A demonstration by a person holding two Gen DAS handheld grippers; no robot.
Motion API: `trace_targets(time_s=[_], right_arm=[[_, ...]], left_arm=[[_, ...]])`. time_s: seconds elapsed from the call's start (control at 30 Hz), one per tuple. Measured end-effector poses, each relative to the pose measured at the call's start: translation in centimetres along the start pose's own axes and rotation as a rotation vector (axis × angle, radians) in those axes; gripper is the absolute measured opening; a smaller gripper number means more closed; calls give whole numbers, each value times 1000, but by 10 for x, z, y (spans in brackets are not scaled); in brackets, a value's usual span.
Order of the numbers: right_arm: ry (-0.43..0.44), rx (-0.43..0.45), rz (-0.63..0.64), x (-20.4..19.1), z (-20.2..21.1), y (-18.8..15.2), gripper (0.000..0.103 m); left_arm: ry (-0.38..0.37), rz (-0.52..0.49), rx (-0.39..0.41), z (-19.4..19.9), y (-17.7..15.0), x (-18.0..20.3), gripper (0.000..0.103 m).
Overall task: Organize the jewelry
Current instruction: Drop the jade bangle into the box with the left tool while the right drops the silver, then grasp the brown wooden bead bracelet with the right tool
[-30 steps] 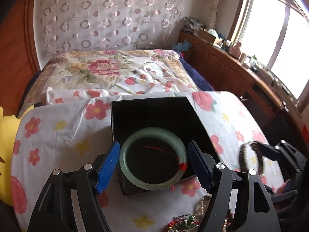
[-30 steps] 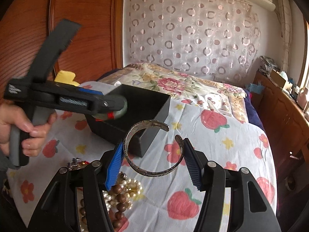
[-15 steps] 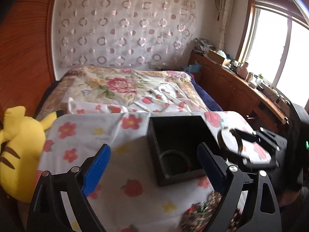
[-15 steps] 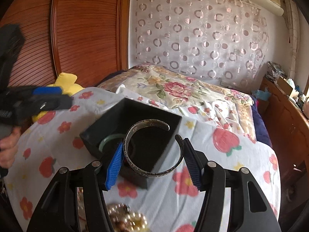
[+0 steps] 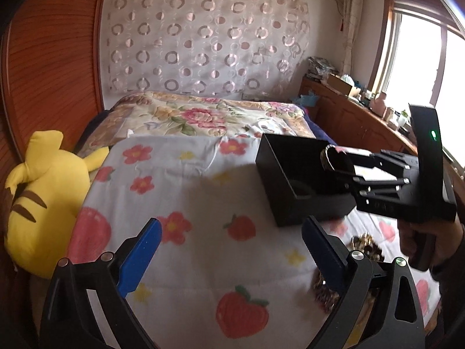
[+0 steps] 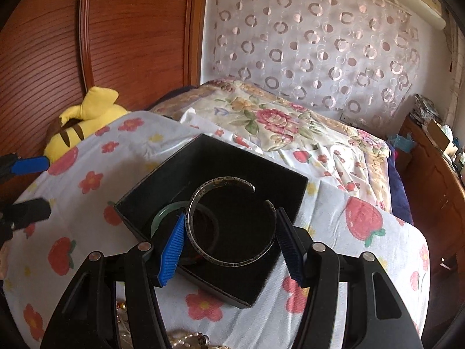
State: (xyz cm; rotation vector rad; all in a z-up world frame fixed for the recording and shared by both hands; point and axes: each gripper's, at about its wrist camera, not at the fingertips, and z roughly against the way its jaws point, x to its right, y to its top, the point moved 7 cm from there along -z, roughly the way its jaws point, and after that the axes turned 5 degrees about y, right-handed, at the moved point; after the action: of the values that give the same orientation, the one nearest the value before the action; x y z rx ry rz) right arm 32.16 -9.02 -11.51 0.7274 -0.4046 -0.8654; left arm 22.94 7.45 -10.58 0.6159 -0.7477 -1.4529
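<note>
A black open box (image 6: 180, 174) stands on the flowered cloth; it also shows in the left wrist view (image 5: 279, 163). A green jade bangle (image 6: 162, 213) lies inside it. My right gripper (image 6: 231, 240) is shut on a silver cuff bracelet (image 6: 203, 250) and holds it over the box's near side. In the left wrist view the cuff (image 5: 331, 158) hangs above the box's right side. My left gripper (image 5: 232, 258) is open and empty, off to the left of the box, above the cloth.
A heap of pearl and bead jewelry (image 5: 360, 244) lies on the cloth in front of the box, also at the bottom of the right wrist view (image 6: 186, 341). A yellow plush toy (image 5: 43, 203) sits at the left edge. A bed with floral quilt (image 6: 276, 119) lies behind.
My left gripper let the jade bangle go into the box and drew back to the left, open. My right gripper carried the silver cuff forward over the box.
</note>
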Motion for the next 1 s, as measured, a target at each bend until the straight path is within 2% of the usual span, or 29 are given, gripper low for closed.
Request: trace_targets(time_s=[0.2, 0.37, 0.53, 0.73, 0.8, 0.87, 0.93, 1.0], right_arm=[[-6, 11, -6, 2, 4, 2, 65], [-2, 43, -20, 5, 25, 2, 66], [14, 69, 1, -2, 65, -24, 66], [71, 32, 11, -19, 93, -79, 65], [97, 9, 20, -29, 95, -95, 55], [132, -4, 12, -39, 97, -108, 53], [156, -14, 12, -50, 96, -117, 45], [176, -26, 22, -62, 95, -124, 33]], left_arm=[[4, -23, 1, 4, -13, 7, 93], [-11, -42, 6, 12, -21, 19, 93], [-28, -69, 13, 23, -35, 35, 95], [-56, -82, 8, 33, -52, 49, 95], [-69, -79, 4, 36, -57, 52, 95], [-73, -85, 2, 38, -61, 55, 95], [-80, -89, 1, 41, -65, 58, 95], [-79, -93, -2, 43, -67, 60, 95]])
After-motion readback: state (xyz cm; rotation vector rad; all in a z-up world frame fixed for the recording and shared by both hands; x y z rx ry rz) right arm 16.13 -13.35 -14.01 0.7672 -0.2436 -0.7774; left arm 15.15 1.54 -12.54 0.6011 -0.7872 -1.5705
